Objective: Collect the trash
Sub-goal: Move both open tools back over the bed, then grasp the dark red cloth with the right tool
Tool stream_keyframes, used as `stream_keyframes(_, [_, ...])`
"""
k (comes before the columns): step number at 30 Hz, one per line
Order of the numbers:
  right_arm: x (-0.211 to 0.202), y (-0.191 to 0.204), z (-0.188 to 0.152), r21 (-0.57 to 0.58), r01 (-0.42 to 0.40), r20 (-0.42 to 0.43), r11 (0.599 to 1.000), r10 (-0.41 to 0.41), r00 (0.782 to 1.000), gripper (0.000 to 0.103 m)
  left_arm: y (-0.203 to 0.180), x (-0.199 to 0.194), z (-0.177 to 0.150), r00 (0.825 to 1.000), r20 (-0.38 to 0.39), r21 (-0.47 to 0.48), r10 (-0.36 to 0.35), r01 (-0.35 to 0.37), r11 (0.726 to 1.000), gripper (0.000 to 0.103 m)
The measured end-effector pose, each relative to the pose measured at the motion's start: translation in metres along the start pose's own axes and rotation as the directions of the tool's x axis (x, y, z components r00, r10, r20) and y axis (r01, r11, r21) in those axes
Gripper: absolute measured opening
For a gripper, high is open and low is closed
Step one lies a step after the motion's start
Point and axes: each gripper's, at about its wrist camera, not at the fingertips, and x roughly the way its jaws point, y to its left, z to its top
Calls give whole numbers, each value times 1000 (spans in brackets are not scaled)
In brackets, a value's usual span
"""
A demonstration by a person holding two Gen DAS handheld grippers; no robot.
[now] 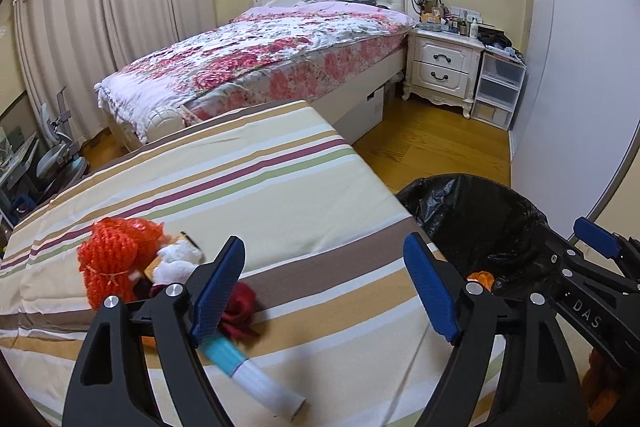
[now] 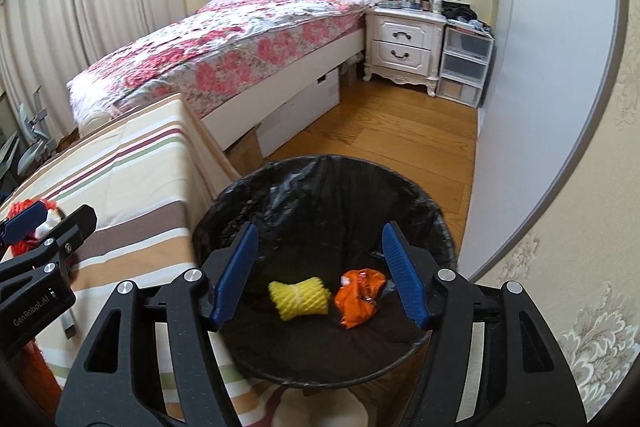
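My left gripper point(image 1: 326, 291) is open and empty above the striped cloth surface point(image 1: 248, 163). At its left lie an orange foam net point(image 1: 114, 261), a white crumpled tissue point(image 1: 176, 263), a dark red scrap point(image 1: 240, 311) and a teal-and-white tube point(image 1: 256, 379). My right gripper point(image 2: 320, 275) is open and empty over the black-lined trash bin point(image 2: 332, 187). Inside the bin lie a yellow foam net point(image 2: 298, 297) and an orange wrapper point(image 2: 360, 295). The bin also shows in the left wrist view point(image 1: 476, 219).
A bed with a floral cover point(image 1: 256, 63) stands behind the striped surface. A white nightstand point(image 1: 444, 67) and plastic drawers point(image 1: 498, 91) are at the far right. Wooden floor point(image 2: 384, 131) lies between bed and a grey panel point(image 2: 532, 99).
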Motion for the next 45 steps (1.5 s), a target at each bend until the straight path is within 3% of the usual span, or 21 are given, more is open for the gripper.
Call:
stream_keyframes(12, [-18,95,-8,-158,-155,-26,975,153,988,64,96,-36,-33,992,-12,-114,126,-127,985,79])
stream_keyframes(23, [-33,174,-27,-288,-261,-75,921,250,965,64,174,-48,-66,968,-66,-227,242,-251,941,79])
stream_keyframes(29, [-30,202,-34,-331,-296,-109,896,275,955,64,200,-49,-78,962,-92,-275,258,-274,922,79])
stream_keyframes(38, [-10,225,-34,-368,-301,-159,880,260,952,64,209,-44,-87,965,-104,-284,241,-261,923,79])
stream_keyframes(39, [-8,224,-34,-366,-300,-161,881,257,953,63,209,-43,-87,965,-106,-284,239,-260,923,79])
stream_keyframes(41, [-7,221,-33,-358,-297,-164,885,254,953,43,210,-42,-88,965,-111,-286,236,-258,923,79])
stream_keyframes(43, [-5,217,-32,-346,-305,-179,887,257,950,31,210,-41,-88,966,-115,-288,233,-256,923,79])
stream_keyframes(45, [-3,212,-30,-329,-307,-183,893,259,948,28,209,-40,-87,966,-116,-289,230,-255,923,79])
